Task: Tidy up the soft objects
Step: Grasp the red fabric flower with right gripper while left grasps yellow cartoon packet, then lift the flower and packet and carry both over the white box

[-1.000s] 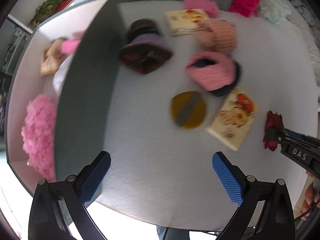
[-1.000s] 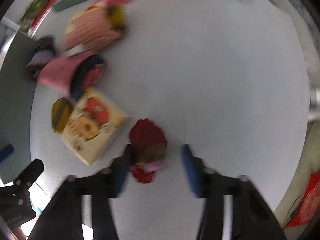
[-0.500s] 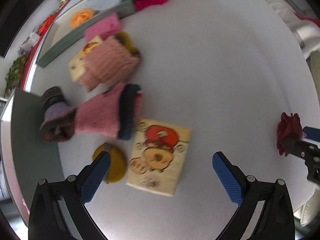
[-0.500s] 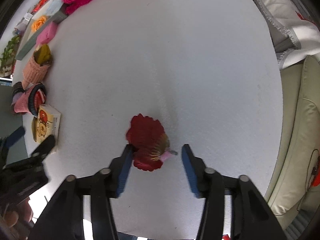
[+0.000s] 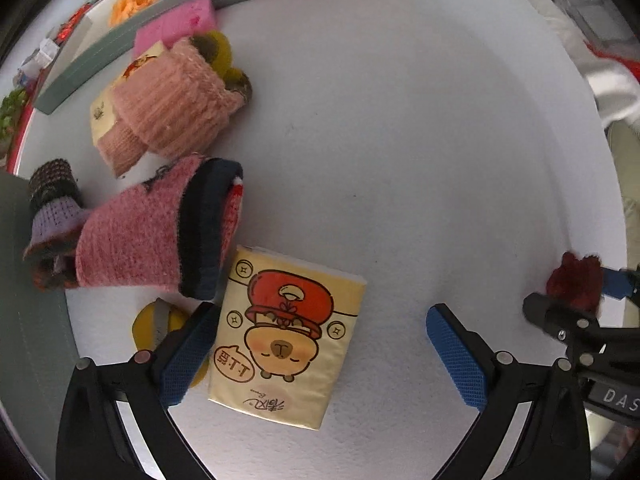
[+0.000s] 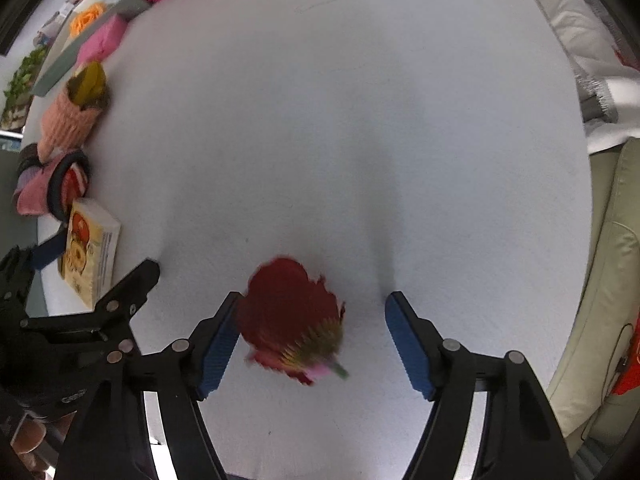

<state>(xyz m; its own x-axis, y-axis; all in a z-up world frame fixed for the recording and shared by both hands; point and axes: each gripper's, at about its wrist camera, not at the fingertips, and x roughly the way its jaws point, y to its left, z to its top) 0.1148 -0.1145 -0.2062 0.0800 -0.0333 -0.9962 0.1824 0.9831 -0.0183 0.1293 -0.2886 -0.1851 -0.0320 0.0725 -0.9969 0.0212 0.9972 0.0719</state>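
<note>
Red fabric flower [image 6: 292, 312]: on white table [image 6: 320, 140], between spread fingers of right gripper [image 6: 310, 340], touching the left pad. Left gripper [image 5: 324, 356]: agape over cartoon tissue pack [image 5: 286, 332], beside flower.

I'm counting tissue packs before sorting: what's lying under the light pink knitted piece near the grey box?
A yellow cartoon tissue pack pokes out from under the light pink knit on its left side. Most of the pack is covered, so anything else beneath can't be seen.
</note>
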